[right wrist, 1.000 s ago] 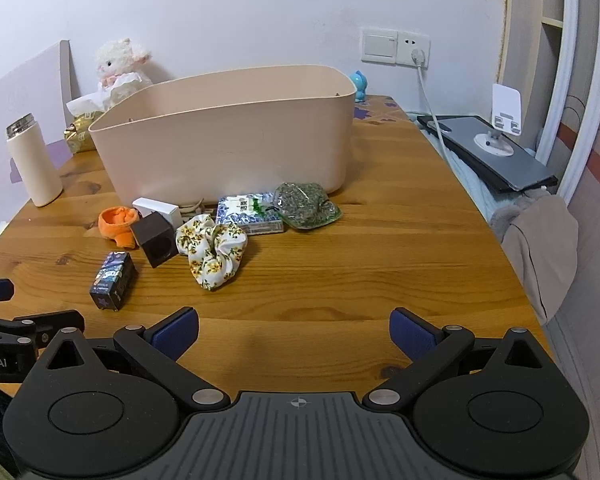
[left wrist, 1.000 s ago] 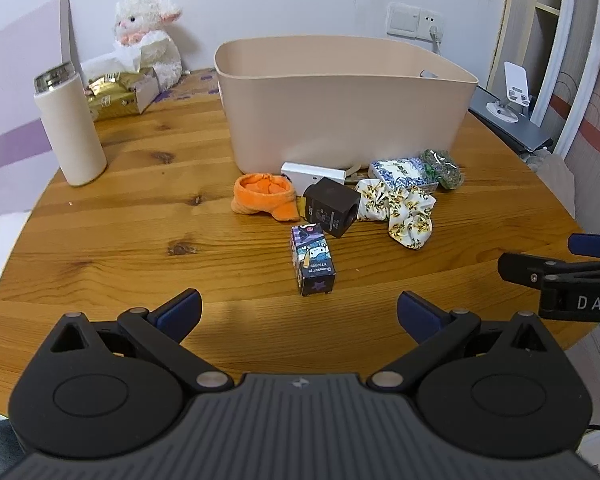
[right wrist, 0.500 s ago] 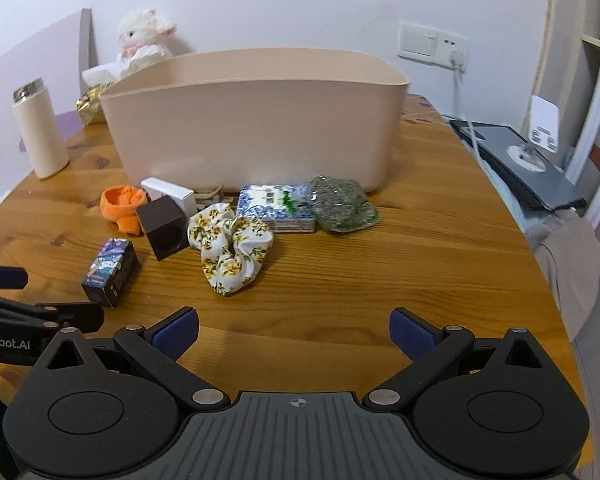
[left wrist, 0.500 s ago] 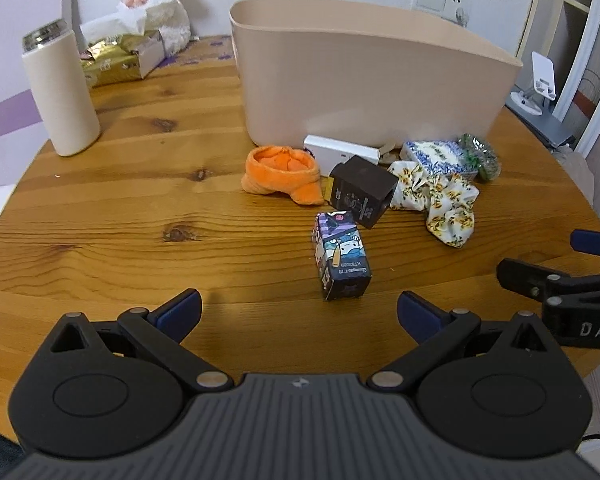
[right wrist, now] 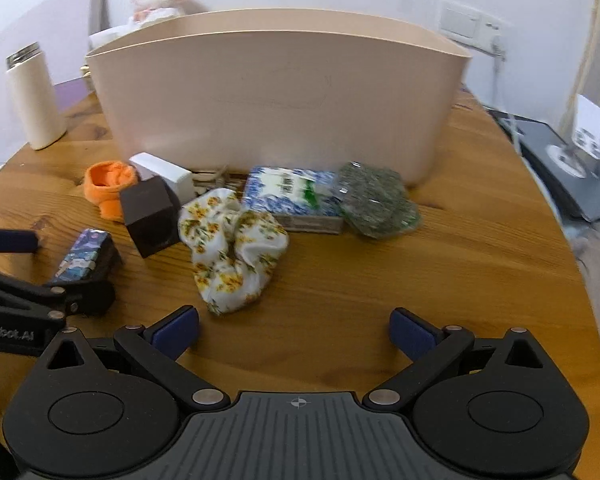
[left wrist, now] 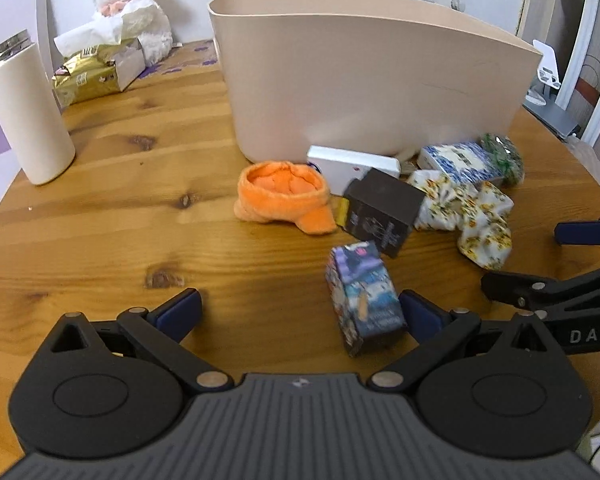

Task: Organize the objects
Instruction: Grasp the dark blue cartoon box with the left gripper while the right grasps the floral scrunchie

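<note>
A beige bin (left wrist: 372, 80) (right wrist: 276, 96) stands on the round wooden table (left wrist: 112, 216). In front of it lie an orange cloth (left wrist: 286, 196), a white box (left wrist: 348, 162), a dark cube box (left wrist: 384, 210), a floral scrunchie (right wrist: 232, 248), a blue-white packet (right wrist: 292, 196), a green foil pouch (right wrist: 376, 200) and a purple card box (left wrist: 364, 296). My left gripper (left wrist: 300, 312) is open; the purple box lies just inside its right finger. My right gripper (right wrist: 294, 330) is open, close in front of the scrunchie.
A white flask (left wrist: 28, 108) stands at the table's left. A plush lamb (left wrist: 132, 12) and a gold tissue pack (left wrist: 96, 72) sit behind it. A grey device with a phone stand (right wrist: 572, 160) lies at the right, beyond the table's edge.
Both grippers have moved forward toward the pile. The purple box now sits by the left gripper's right finger, and the scrunchie is nearer the right gripper. Both stay open.
</note>
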